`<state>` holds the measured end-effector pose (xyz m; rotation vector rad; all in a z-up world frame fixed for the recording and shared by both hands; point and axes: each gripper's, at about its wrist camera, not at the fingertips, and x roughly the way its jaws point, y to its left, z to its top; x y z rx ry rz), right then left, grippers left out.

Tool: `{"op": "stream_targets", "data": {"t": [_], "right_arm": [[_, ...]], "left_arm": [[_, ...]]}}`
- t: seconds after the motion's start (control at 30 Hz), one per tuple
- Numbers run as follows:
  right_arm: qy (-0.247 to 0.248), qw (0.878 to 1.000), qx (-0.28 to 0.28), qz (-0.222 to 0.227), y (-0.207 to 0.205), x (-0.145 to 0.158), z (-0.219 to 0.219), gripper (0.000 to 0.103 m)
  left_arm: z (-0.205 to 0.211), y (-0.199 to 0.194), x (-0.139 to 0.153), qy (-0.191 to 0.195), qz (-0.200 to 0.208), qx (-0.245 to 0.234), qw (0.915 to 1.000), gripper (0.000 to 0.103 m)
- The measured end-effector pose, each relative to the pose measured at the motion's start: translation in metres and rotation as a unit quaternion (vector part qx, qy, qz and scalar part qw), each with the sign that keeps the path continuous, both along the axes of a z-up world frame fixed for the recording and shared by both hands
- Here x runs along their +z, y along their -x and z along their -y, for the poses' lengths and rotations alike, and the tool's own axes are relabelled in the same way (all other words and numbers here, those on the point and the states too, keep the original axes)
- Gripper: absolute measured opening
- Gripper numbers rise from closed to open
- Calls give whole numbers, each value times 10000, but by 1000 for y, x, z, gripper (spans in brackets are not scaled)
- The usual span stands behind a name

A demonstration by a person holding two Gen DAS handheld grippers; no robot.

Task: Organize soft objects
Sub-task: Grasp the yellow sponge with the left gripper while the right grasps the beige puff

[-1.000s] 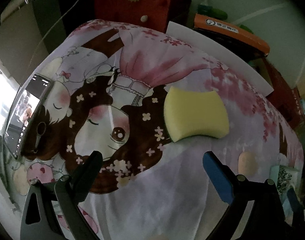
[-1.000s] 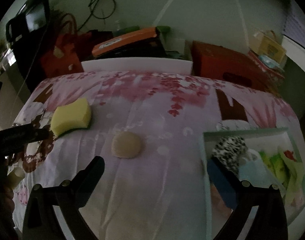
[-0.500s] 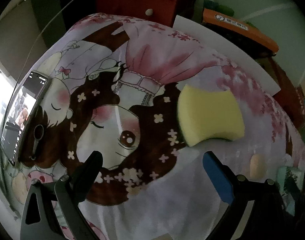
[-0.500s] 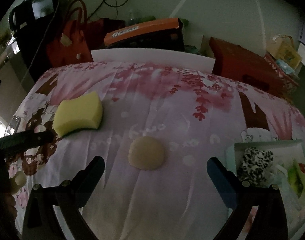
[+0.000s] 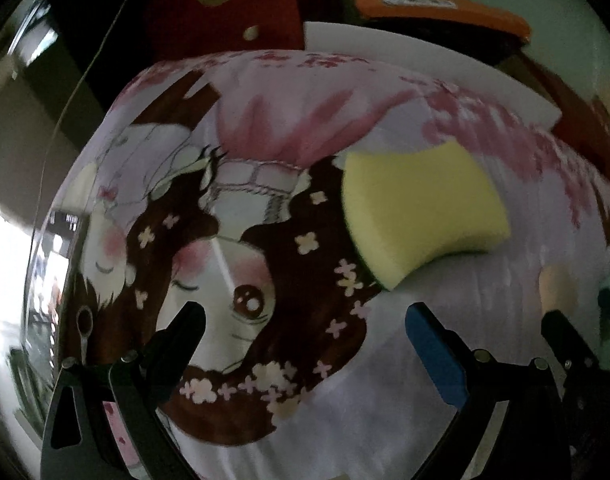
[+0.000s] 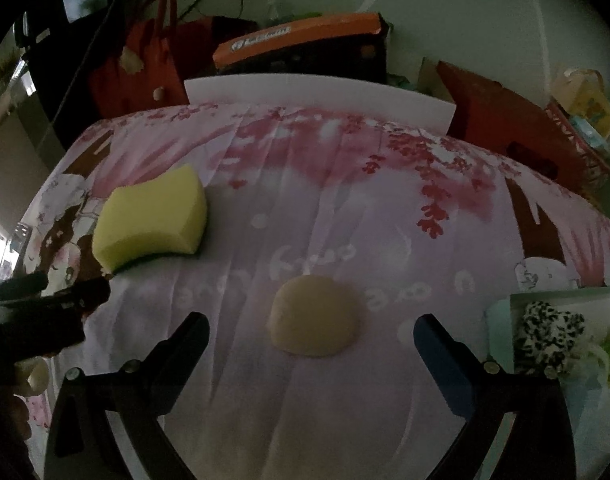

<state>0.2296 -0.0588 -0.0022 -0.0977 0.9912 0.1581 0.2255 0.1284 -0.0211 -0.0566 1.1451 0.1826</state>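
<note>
A yellow sponge lies on the pink cartoon-print cloth, ahead and right of my open, empty left gripper. It also shows in the right wrist view at the left. A round beige soft pad lies on the cloth just ahead of my open, empty right gripper, between its fingers. The pad shows in the left wrist view at the far right. The left gripper's dark tip shows near the sponge.
A pale green tray at the right holds a black-and-white spotted soft thing and other items. A phone lies at the cloth's left edge. Red bags, an orange box, a white board stand behind.
Both grippers moved forward: the sponge grew larger in the left view, the beige pad came between the right fingers. The tray slid to the right edge. Both stay open.
</note>
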Motion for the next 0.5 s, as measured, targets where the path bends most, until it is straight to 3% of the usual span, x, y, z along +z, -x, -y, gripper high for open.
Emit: {"op": "stream_targets", "data": {"t": [0.3, 0.4, 0.5], "right_arm": [[-72, 9999, -75, -119, -9, -11, 4, 103], [-92, 9997, -114, -170, -11, -14, 6, 101], [-110, 9997, -120, -207, -11, -15, 7, 96]], "left_arm": [[8, -9, 10, -41, 482, -197, 9986, 98], [7, -11, 10, 56, 582, -156, 9982, 77], [8, -12, 7, 161, 588, -152, 9980, 69]]}}
